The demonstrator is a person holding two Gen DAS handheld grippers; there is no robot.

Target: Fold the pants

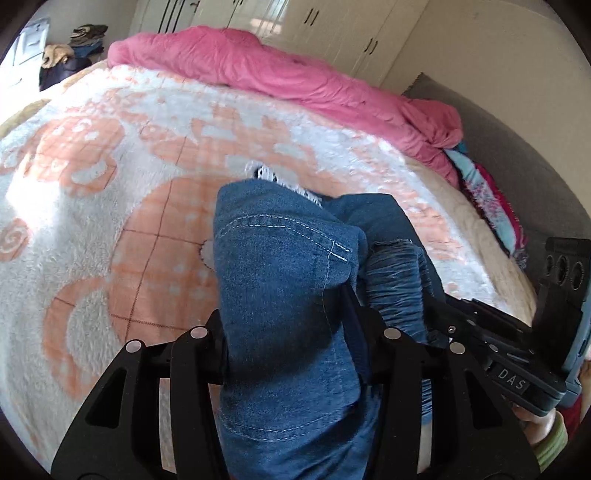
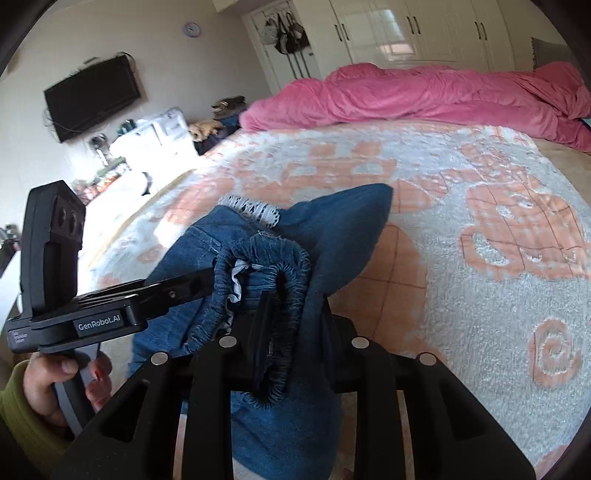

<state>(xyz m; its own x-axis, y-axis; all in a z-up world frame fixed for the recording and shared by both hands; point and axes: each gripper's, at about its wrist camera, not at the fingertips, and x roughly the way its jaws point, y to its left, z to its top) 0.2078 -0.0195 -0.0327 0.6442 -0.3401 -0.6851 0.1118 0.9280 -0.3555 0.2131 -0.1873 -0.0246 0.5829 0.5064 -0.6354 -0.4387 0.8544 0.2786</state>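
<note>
Both grippers' fingers are clenching the blue pants (image 1: 280, 280): the left gripper (image 1: 295, 332) on denim, the right gripper (image 2: 291, 332) on the elastic waistband, lifting them over the near bed (image 1: 92, 206). Far off, a pink duvet (image 2: 424, 96) is lying along the far edge, leaving the patterned blanket (image 2: 480, 221) open between.

The pants (image 1: 280, 288) are blue denim cloth, a bit rough, with pale stitching and a crinkly stretchy waistband (image 2: 284, 273). A strip of white lace (image 2: 255, 210) sticks out at the top. Both grippers, left (image 1: 291, 332) and right (image 2: 291, 325), look like matt black plastic with small shiny metal pins. The blanket (image 1: 110, 184) is soft and fluffy. In the upper part of the frame lies a pink quilt (image 1: 258, 70) of crumpled cloth, and the cupboard doors (image 2: 424, 33) are glossy white
</note>
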